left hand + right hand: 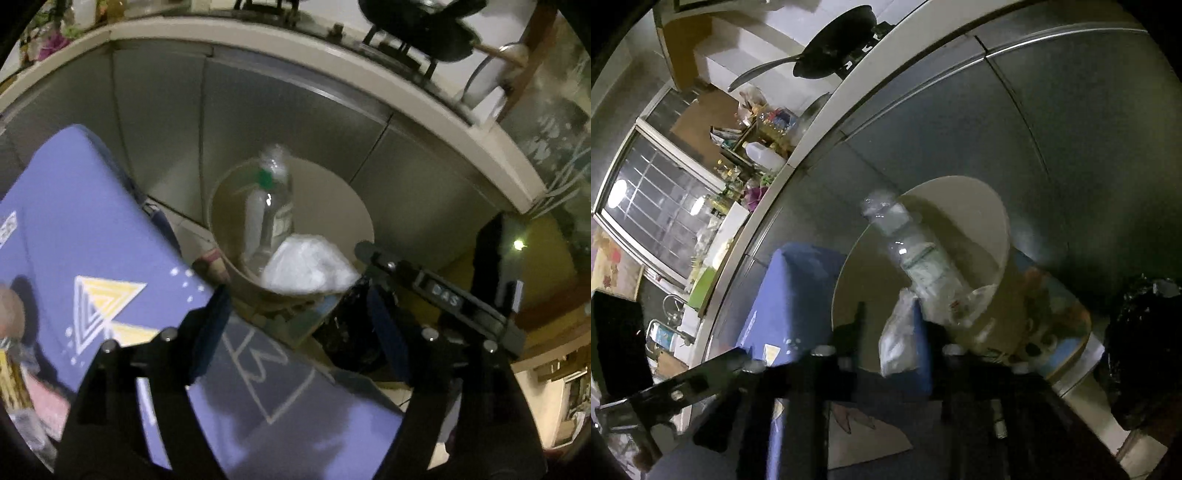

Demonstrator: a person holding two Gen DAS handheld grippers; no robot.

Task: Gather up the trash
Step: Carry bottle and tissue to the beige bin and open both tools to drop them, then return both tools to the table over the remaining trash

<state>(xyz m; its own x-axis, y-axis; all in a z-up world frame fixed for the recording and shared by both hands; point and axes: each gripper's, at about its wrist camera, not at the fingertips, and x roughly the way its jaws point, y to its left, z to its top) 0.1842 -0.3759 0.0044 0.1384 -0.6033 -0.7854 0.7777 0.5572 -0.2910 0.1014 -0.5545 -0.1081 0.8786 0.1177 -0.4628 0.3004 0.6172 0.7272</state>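
Above the beige bin (221,206), the left gripper (299,332) gapes with nothing between its fingers, the right gripper (890,332) also stands apart beside a loose white plastic wad (897,343), and a clear plastic bottle (273,210) leans inside the bin with the wad at its rim.
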